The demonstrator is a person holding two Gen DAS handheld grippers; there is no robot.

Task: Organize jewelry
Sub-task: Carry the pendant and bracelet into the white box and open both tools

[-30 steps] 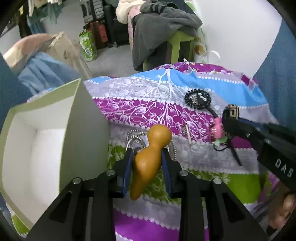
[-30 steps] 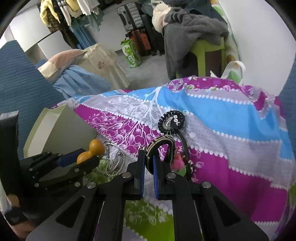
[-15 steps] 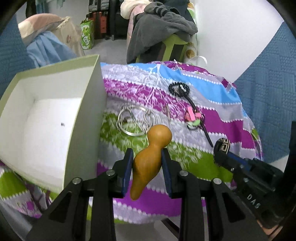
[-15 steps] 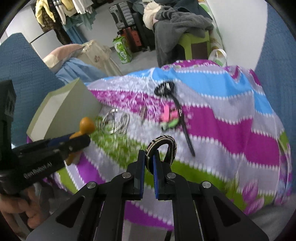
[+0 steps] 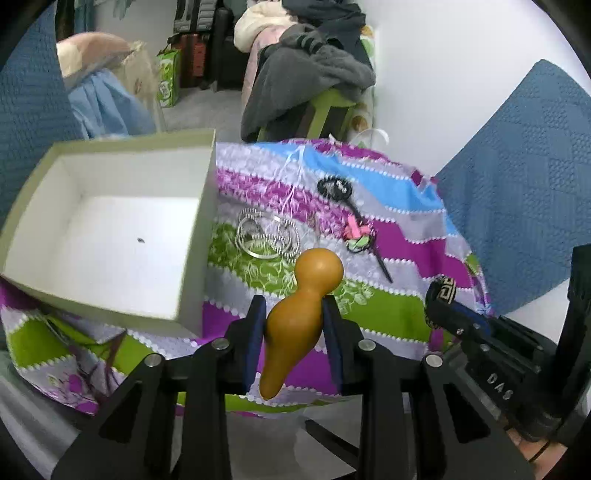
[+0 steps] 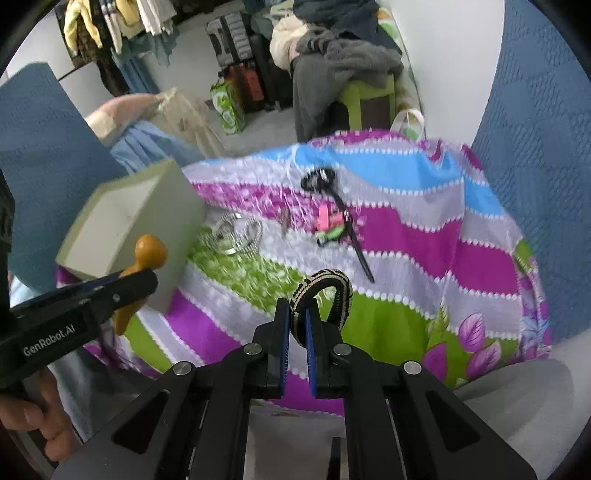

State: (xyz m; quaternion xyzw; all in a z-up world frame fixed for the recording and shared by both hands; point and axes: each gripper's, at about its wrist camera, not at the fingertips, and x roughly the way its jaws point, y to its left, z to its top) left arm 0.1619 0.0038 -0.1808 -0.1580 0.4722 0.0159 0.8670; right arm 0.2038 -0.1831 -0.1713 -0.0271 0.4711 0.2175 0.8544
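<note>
left gripper [image 5: 293, 317] pinching an orange gourd pendant [image 5: 300, 314] above the cloth's front edge, right gripper [image 6: 295, 325] clamped on a black-and-cream bangle [image 6: 325, 291], only the left view shows the white box [image 5: 110, 236] interior, only the right view the hand [image 6: 33, 417]

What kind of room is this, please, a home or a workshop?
Probably a lived-in bedroom or spare room at home. Clothes are heaped on a green stool, more garments hang by the wall, and the work surface wears a flowered cloth like a bedsheet.
</note>
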